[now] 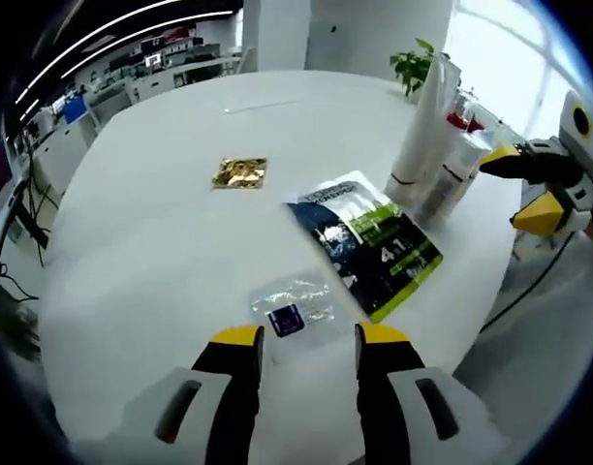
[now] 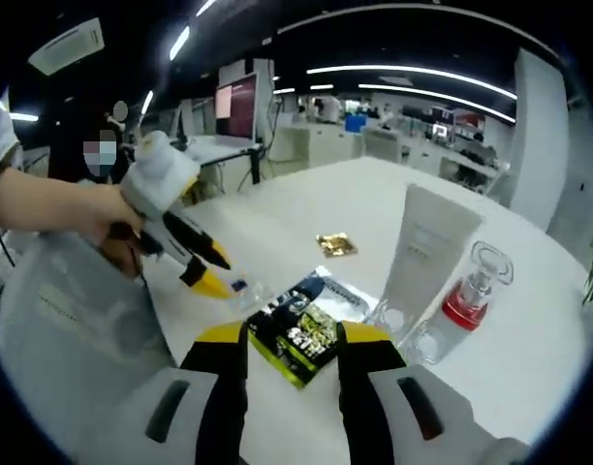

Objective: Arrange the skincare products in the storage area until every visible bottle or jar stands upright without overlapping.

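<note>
We see a white table [image 1: 161, 242]. Gold foil sachet [image 1: 240, 172], shiny. Big pouch [image 1: 366, 242]: dark navy & lime green w/ white print, pale top edge. Small clear sachet [image 1: 295, 308] w/ a purple-blue label. White tube [image 2: 424, 254] w/ clear cap; clear bottle [image 2: 463, 302] w/ red band. Left gripper [image 1: 309, 341] & right gripper [image 2: 295, 341]: black fingers, yellow tips, grey bodies. Green plant [image 1: 413, 66] at back.
</note>
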Demonstrator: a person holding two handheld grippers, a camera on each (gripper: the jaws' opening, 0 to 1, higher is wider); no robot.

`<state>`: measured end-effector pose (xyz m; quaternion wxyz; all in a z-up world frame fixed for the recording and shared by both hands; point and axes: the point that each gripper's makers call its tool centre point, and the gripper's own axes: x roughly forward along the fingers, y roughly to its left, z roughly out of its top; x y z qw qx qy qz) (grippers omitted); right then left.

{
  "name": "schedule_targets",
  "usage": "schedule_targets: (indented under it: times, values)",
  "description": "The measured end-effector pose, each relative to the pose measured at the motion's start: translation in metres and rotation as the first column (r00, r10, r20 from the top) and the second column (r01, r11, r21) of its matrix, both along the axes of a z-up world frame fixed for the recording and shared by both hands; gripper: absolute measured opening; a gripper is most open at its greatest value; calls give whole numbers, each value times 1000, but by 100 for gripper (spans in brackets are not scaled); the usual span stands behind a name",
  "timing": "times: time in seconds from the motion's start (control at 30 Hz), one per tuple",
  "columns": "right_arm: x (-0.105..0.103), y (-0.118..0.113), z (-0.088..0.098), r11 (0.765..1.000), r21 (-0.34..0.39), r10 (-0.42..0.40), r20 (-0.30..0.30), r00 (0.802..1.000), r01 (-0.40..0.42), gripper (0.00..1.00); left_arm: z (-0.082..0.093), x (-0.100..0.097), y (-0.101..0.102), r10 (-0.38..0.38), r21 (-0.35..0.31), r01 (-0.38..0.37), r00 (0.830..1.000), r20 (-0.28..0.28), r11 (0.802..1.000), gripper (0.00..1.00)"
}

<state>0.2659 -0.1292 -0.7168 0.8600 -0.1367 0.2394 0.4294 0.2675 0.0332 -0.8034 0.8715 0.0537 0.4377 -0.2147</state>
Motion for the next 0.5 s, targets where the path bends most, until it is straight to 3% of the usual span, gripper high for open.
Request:
schedule_targets:
  times: [0.33, 0.5]
  values:
    - [6, -39, 3, 994, 9, -112, -8, 994, 112, 48, 6, -18, 6, 33, -22, -33, 999, 7, 999, 45]
    - [6, -56, 7, 987, 22, -157, -25, 987, 157, 54, 18, -27, 8, 31, -43, -30, 999, 29, 999, 56]
